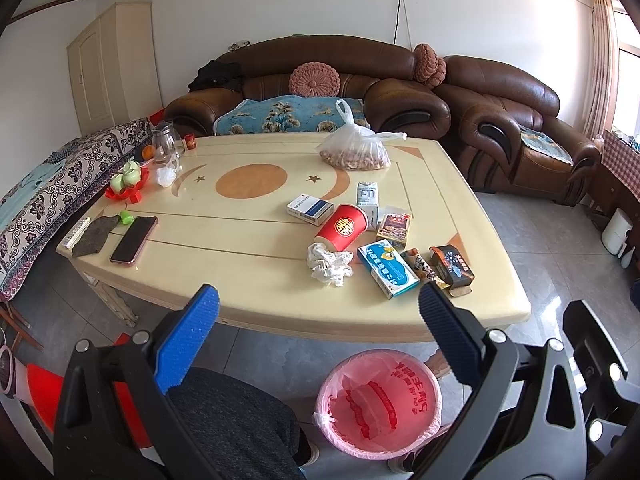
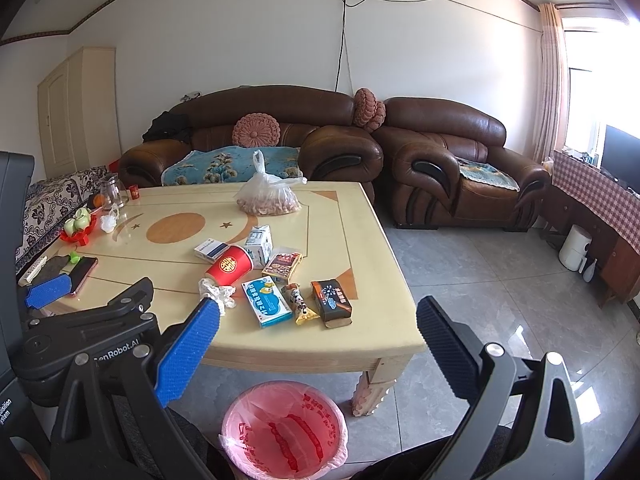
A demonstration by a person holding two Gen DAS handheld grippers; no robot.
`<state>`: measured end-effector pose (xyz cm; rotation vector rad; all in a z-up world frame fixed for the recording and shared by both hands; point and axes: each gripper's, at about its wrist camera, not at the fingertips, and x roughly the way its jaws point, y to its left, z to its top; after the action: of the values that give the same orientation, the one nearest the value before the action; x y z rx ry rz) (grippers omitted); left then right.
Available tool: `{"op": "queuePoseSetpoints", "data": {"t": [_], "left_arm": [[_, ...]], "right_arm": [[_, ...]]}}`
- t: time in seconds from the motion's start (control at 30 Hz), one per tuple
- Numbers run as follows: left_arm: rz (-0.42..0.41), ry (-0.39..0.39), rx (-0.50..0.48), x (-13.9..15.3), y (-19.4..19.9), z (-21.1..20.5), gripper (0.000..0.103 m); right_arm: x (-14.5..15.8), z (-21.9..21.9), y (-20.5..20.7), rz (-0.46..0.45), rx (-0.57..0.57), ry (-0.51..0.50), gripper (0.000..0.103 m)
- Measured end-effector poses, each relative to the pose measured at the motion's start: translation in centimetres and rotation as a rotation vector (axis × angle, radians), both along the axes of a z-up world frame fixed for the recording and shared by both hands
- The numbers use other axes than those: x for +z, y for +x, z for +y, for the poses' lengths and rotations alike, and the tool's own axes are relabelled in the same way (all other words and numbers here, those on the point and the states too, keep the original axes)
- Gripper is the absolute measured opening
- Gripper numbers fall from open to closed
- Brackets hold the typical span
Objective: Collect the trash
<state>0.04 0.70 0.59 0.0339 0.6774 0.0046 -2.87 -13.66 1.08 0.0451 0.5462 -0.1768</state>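
Checked cloth (image 2: pixel 592 192) — right view only.

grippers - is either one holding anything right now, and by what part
Nothing is held. The left gripper and right gripper are both open with empty jaws, short of the trash on the table.

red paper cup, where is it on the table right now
The red paper cup lies on its side near the table's front right, mouth toward the crumpled tissue, between the white-and-blue box and the blue box.
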Motion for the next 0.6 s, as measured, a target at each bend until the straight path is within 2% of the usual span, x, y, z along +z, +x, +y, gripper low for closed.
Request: {"op": "queuePoseSetpoints", "data": {"t": [0.6], "left_arm": [[0.000,0.001,-0.001,-0.04,0.08,0.05,0.098]], "right_arm": [[0.12,0.55,0.35,0.001,0.001,0.000,0.097]]}}
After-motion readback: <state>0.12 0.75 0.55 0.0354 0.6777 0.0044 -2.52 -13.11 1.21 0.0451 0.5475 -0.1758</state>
